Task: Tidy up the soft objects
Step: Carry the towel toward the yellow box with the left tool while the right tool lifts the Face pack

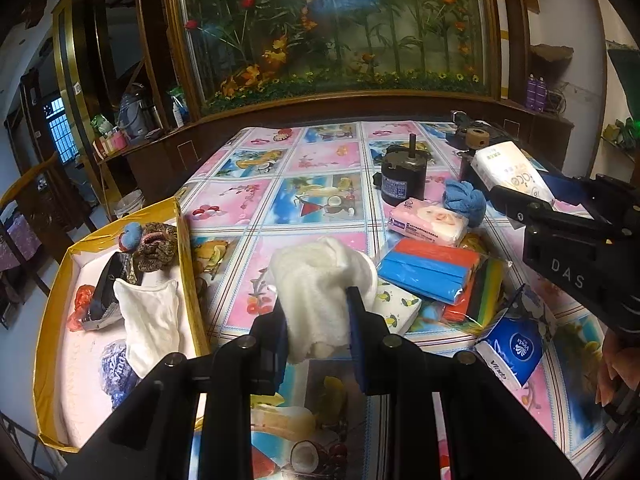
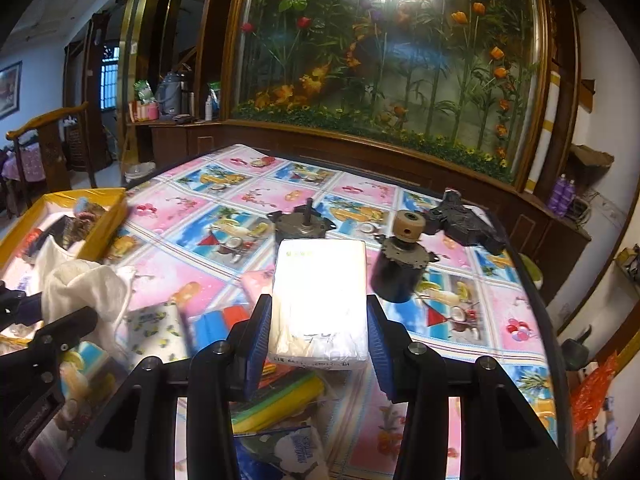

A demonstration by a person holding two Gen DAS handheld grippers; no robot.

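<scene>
Left wrist view shows the left gripper (image 1: 318, 312) clamped on a fluffy white towel (image 1: 320, 280), bunched and rumpled, which bulges out past the blue pads above the patterned tablecloth (image 1: 256, 200). Just to its left sits the yellow-rimmed box (image 1: 186, 240), already holding a white cloth (image 1: 154, 320), a brown knitted piece (image 1: 158, 246), a small blue pom-pom (image 1: 130, 238) and a dark packet (image 1: 110, 280). To the towel's right the table is crowded: a lemon-print tissue pack (image 1: 398, 308), a bag of coloured sponges (image 1: 430, 272), a pink wipes pack (image 1: 428, 220), a blue cloth ball (image 1: 466, 196), a blue tissue pack (image 1: 516, 344) and a black motor (image 1: 404, 176) standing upright behind them. The right gripper (image 2: 318, 320) holds a white tissue pack (image 2: 320, 300) between its blue pads, jaws closed against its two long sides; the pack is lifted above the clutter near the table's right side. It is a soft plastic-wrapped brick, glaring under the light, with faint green print at its far end. Its long axis runs along the fingers, pointing away toward the planted glass case (image 2: 384, 60). Beyond it stand a second motor with a wooden pulley (image 2: 402, 256) and a black lump (image 2: 460, 220), both well clear of the pack.
</scene>
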